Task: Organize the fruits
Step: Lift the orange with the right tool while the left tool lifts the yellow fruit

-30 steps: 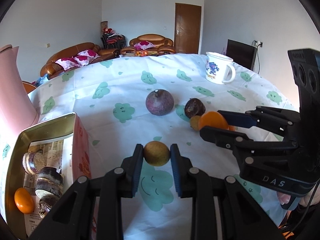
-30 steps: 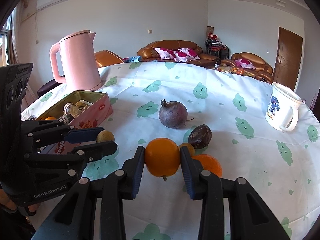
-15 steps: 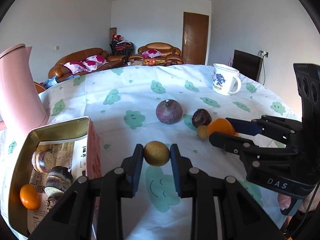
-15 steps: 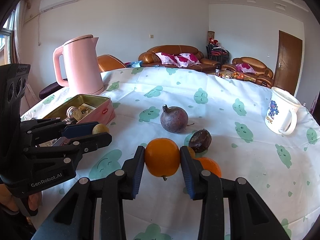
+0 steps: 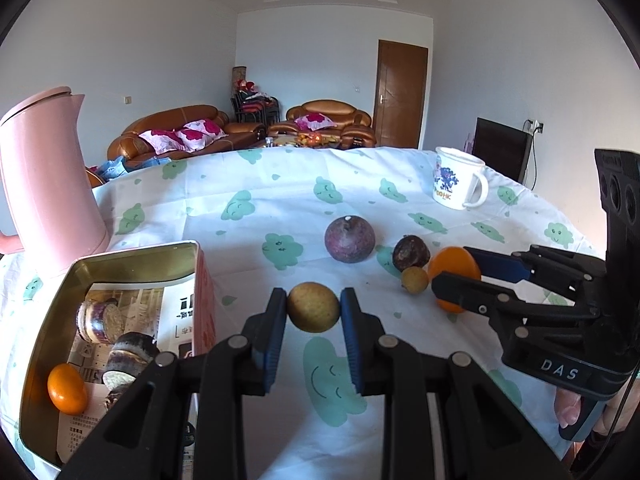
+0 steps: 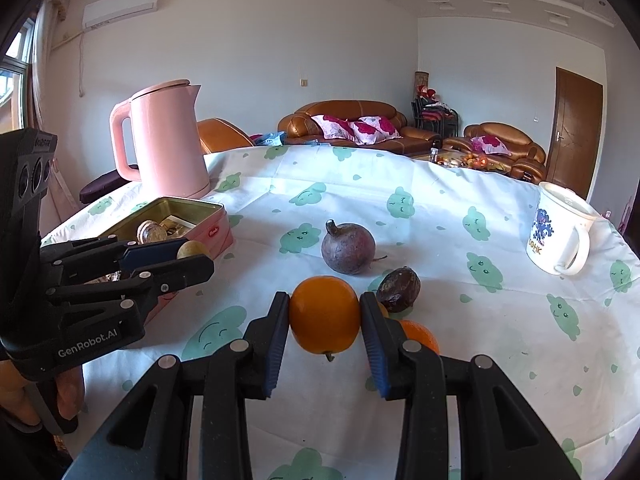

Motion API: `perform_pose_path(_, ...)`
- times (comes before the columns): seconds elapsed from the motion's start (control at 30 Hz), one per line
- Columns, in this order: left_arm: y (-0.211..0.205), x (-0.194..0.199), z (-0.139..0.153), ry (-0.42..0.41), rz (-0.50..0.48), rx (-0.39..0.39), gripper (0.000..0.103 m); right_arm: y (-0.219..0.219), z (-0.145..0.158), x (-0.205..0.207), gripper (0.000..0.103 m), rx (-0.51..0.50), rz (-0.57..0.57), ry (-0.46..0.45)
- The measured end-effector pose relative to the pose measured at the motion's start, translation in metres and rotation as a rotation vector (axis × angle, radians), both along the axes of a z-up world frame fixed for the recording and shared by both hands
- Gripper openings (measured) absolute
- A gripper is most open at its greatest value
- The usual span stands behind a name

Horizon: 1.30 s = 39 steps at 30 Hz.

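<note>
My left gripper [image 5: 314,307] is shut on a small yellow-brown fruit [image 5: 313,306] and holds it above the cloth, just right of the open pink tin [image 5: 132,258]. The tin holds an orange [image 5: 67,388] and several dark round pieces. My right gripper [image 6: 325,315] is shut on an orange [image 6: 324,314], held above the cloth. On the cloth lie a large purple fruit [image 6: 348,248], a dark wrinkled fruit [image 6: 399,284], a small yellow fruit [image 5: 415,279] and another orange [image 6: 420,335], partly hidden behind my right fingers.
A pink kettle [image 6: 168,140] stands at the back left behind the tin. A white mug [image 6: 560,236] stands at the right. The table carries a white cloth [image 6: 440,208] with green cloud prints. Sofas and a door lie beyond.
Both grippers have risen and drawn back a little with their fruits still held. The left gripper has shifted so that more of the tin shows.
</note>
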State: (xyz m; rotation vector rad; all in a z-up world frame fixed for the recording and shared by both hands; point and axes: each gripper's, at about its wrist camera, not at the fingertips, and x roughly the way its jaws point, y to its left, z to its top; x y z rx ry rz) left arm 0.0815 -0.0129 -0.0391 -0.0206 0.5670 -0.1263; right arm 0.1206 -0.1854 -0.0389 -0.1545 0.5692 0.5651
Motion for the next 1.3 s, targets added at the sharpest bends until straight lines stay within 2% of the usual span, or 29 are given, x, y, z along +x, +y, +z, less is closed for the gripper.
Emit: perform_pose_path(1.3,0.005,-0.022,0.011,-0.126,0.058,0.013,0.029,-0.009,0.009,-0.015,0.038,0.042,-0.005,-0.106)
